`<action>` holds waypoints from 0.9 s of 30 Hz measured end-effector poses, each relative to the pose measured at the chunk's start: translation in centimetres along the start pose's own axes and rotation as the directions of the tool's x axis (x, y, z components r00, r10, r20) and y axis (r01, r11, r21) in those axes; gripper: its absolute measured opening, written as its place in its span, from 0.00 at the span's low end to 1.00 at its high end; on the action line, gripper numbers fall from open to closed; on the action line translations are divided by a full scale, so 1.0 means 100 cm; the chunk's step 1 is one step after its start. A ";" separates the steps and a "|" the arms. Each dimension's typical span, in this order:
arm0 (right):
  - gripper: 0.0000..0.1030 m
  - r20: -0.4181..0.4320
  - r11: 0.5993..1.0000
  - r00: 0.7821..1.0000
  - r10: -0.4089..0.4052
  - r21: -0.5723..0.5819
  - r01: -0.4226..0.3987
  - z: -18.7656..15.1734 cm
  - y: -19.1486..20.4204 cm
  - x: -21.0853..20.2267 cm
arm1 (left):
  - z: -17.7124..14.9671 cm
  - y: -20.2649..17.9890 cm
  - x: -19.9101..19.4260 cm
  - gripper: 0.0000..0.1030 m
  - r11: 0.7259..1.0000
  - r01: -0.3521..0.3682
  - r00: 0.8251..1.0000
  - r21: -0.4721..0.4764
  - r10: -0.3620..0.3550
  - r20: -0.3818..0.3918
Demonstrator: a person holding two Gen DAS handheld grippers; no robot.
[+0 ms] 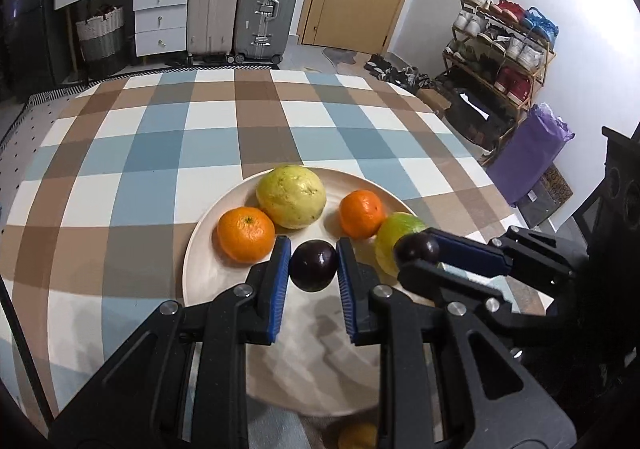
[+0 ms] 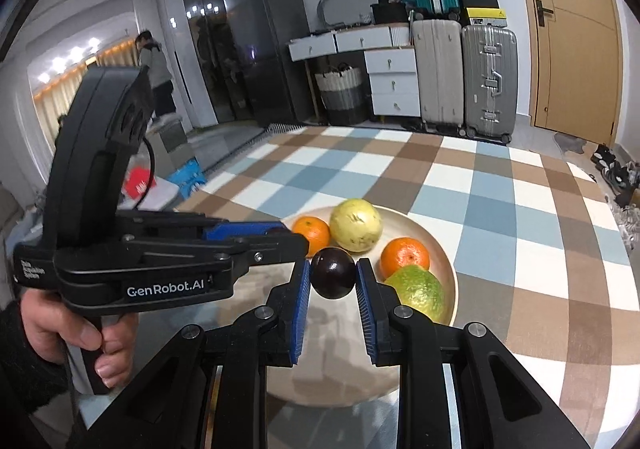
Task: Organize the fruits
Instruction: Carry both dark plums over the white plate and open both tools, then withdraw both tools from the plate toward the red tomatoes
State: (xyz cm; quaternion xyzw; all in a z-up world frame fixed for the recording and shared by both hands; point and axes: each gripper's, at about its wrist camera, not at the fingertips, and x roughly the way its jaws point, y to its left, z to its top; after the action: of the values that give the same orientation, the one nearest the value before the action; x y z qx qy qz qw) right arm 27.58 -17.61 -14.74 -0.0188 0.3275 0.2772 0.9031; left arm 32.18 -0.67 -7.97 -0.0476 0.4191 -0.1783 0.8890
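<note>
**Both grippers holding dark plums over the fruit plate**

My left gripper (image 1: pixel 313 263) has its blue pads (image 1: pixel 279 281) closed against a dark plum (image 1: pixel 312 265), one pad on each side, above the near part of the beige plate (image 1: pixel 200 245). My right gripper (image 2: pixel 333 276) clamps a second dark plum (image 2: pixel 333 278) in the same manner; from the left wrist view that plum (image 1: pixel 416 248) sits at the tip of the right gripper, in front of the green-yellow fruit (image 1: pixel 398 239).

On the plate: one orange (image 1: pixel 246 234) at the left, a large yellow fruit (image 1: pixel 291 196) touching it at the back, a second orange (image 1: pixel 362 213) to the right, and the green-yellow fruit just beside that orange at the right rim.

The plate rests on a checked tablecloth (image 1: pixel 160 153). Suitcases (image 1: pixel 244 5) and a shoe rack (image 1: pixel 500 61) stand beyond the table.
</note>
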 end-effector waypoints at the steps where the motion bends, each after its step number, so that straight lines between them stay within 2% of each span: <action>1: 0.23 -0.005 1.000 1.000 -0.005 -0.007 0.005 0.000 0.000 0.002 | 0.001 0.001 0.005 0.20 1.000 0.014 1.000 -0.008 -0.015 -0.010; 11: 0.23 -0.047 0.999 0.998 -0.030 -0.047 0.028 0.002 -0.004 0.021 | 0.008 0.013 0.032 0.20 0.997 0.045 0.998 -0.062 -0.048 -0.051; 22: 0.23 -0.070 0.996 0.996 -0.048 -0.079 0.042 0.003 -0.002 0.036 | 0.015 0.016 0.043 0.20 0.995 0.061 0.996 -0.078 -0.066 -0.053; 25: 0.25 -0.061 0.996 0.997 -0.055 -0.073 0.051 0.003 -0.004 0.038 | 0.016 0.017 0.041 0.20 0.995 0.066 0.996 -0.078 -0.069 -0.048; 27: 0.31 -0.053 0.996 0.997 -0.056 -0.068 0.052 0.003 -0.005 0.035 | 0.016 0.018 0.039 0.20 0.995 0.062 0.997 -0.080 -0.065 -0.046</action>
State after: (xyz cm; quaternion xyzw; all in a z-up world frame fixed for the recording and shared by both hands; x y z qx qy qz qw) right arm 30.24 -16.19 -16.69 -0.0654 0.3422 0.2629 0.8997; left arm 36.17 -0.52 -10.14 -0.0914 0.4457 -0.1910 0.8698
